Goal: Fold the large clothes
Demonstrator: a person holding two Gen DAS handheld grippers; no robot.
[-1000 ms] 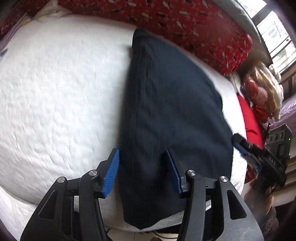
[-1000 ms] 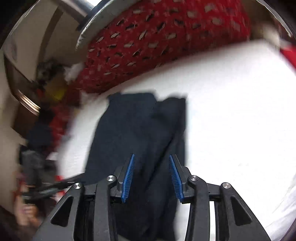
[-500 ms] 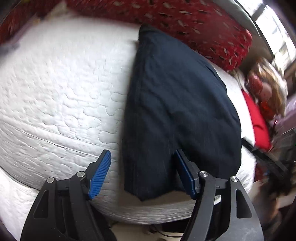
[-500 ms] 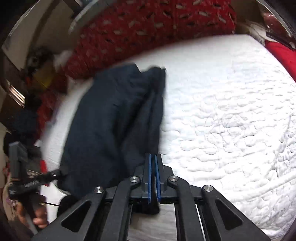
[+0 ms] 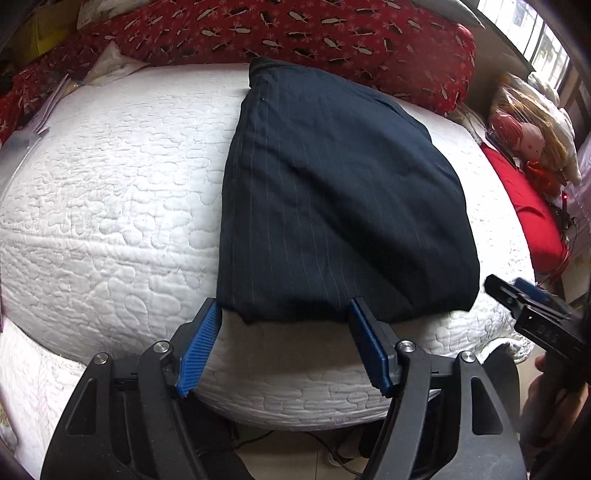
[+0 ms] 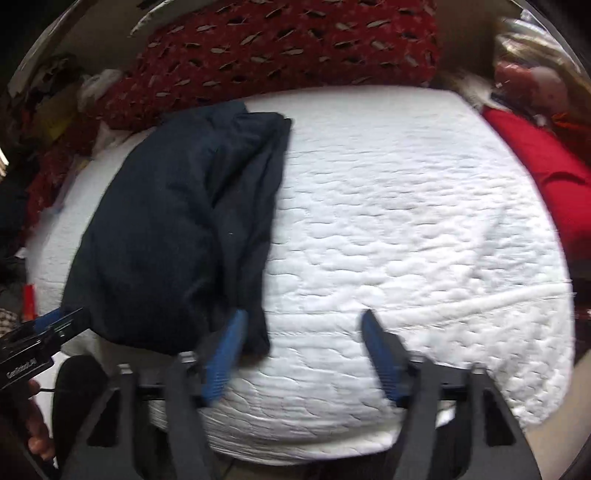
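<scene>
A dark navy pinstriped garment lies folded on the white quilted mattress. My left gripper is open at the garment's near edge, with the cloth hem between its tips and not pinched. In the right wrist view the garment lies at the left. My right gripper hovers over the bare mattress with its jaws opening and nothing between them. Its left finger overlaps the garment's near corner. Each gripper shows in the other's view: the right gripper and the left gripper.
A long red patterned cushion runs along the back of the bed. A doll and a red cloth lie at the right. Papers sit at the back left. The bed's near edge drops to the floor.
My right gripper went from partly open to shut, then sprang wide open and slid right off the garment. My left gripper widened and drew back to the garment's near edge.
</scene>
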